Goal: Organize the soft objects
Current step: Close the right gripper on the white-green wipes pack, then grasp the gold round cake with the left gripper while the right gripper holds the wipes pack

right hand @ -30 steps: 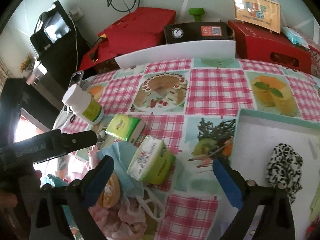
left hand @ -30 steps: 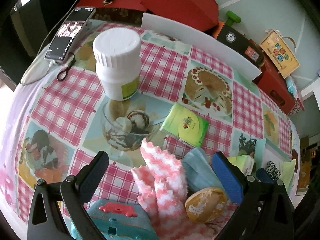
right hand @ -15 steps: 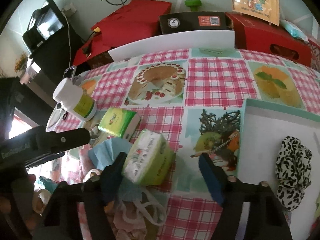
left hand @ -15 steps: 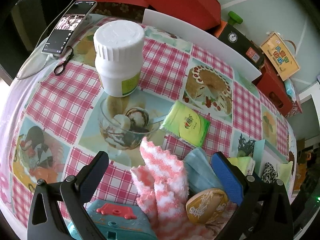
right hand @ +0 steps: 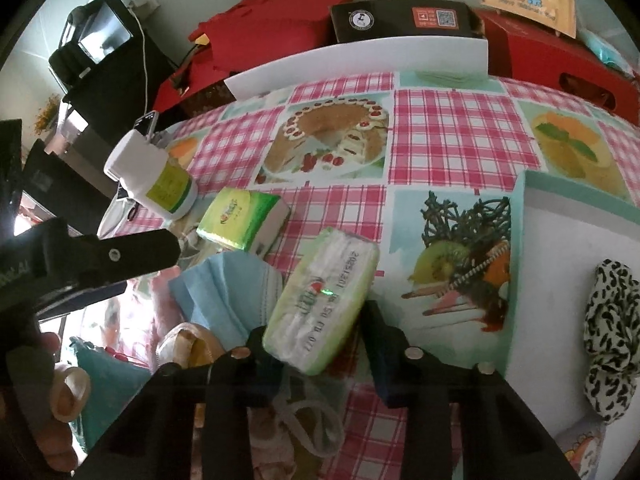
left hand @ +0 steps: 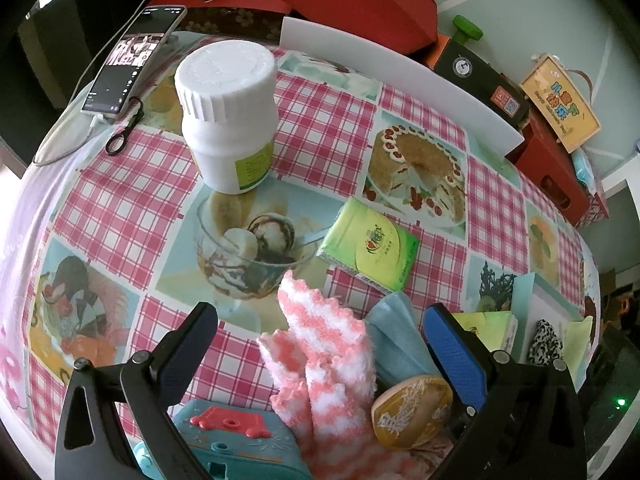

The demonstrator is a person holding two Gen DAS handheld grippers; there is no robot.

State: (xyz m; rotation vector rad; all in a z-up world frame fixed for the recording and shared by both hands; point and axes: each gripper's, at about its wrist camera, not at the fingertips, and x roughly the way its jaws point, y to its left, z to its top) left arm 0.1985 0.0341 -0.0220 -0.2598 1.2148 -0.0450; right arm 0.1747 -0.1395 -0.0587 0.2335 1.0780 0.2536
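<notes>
Right claw [right hand: 316, 354] astride tissue pack [right hand: 322, 298], closing

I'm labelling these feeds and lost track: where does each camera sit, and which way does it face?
Left wrist: on the left gripper, angled down at the pink-and-white sock; its open fingers show.
Right wrist: on the right gripper, angled down at the tissue pack its jaws have been closing around; a hand shows.
Shared: white bottle, blue mask.
</notes>
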